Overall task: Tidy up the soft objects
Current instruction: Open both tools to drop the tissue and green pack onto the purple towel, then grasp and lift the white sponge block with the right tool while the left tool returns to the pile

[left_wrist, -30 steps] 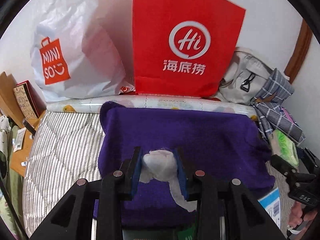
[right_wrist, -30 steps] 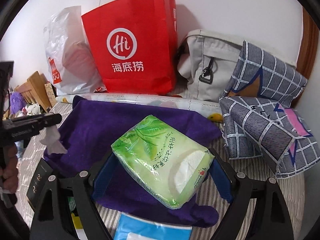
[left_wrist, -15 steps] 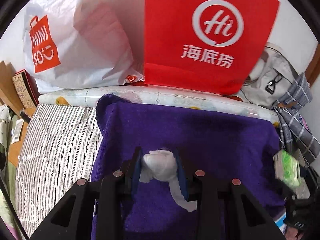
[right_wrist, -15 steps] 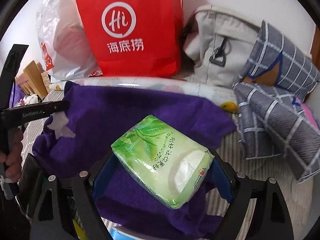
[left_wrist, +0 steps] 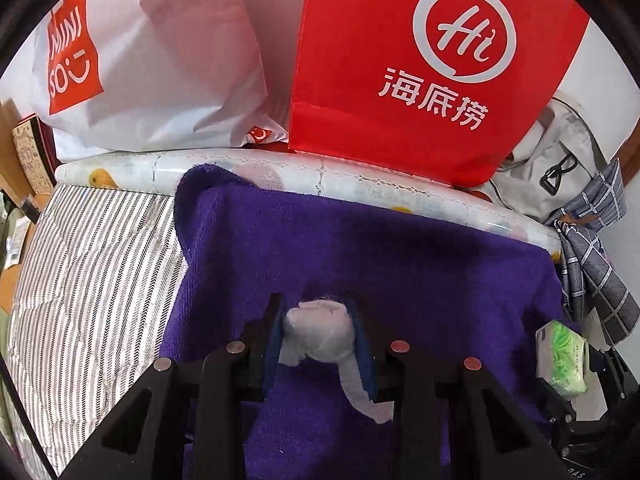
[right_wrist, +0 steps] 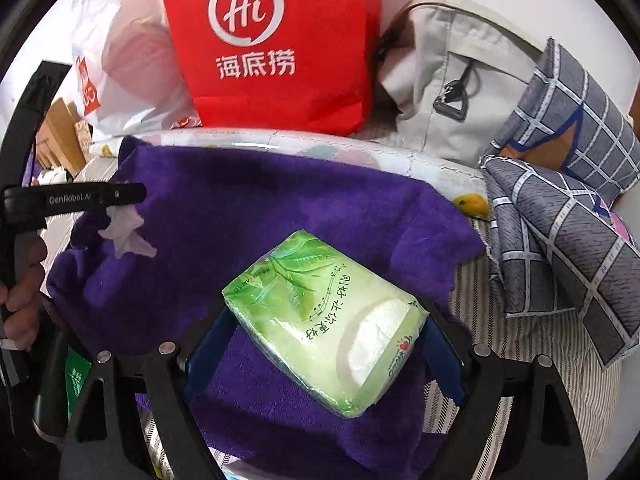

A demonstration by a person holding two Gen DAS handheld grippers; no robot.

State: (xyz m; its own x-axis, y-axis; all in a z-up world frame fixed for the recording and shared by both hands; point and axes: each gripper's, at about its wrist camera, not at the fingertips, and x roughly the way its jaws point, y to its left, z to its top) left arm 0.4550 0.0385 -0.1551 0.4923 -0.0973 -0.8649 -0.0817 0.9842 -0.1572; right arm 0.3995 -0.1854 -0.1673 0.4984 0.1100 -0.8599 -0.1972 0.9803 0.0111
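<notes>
My left gripper point(left_wrist: 318, 332) is shut on a crumpled white tissue point(left_wrist: 320, 334), a strip of it trailing down to the right. It hangs just above a purple towel point(left_wrist: 380, 256) spread on the striped bed. My right gripper point(right_wrist: 320, 328) is shut on a green tissue pack point(right_wrist: 324, 320), held slantwise between the blue pads over the same purple towel point(right_wrist: 256, 216). In the right wrist view the left gripper point(right_wrist: 120, 204) shows at the left with the white tissue point(right_wrist: 126, 232) dangling. The left wrist view shows the green pack point(left_wrist: 562, 356) at the right edge.
Against the wall stand a red paper bag point(left_wrist: 424, 64), a white plastic bag point(left_wrist: 132, 64) and a grey backpack point(right_wrist: 452, 76). Checked grey cushions point(right_wrist: 560, 216) lie at the right. A rolled patterned mat point(left_wrist: 320, 184) runs behind the towel. A striped quilt point(left_wrist: 88, 280) extends left.
Both grippers have sunk and moved forward toward the towel and the bags, which now look larger. Each keeps its hold on its item.
</notes>
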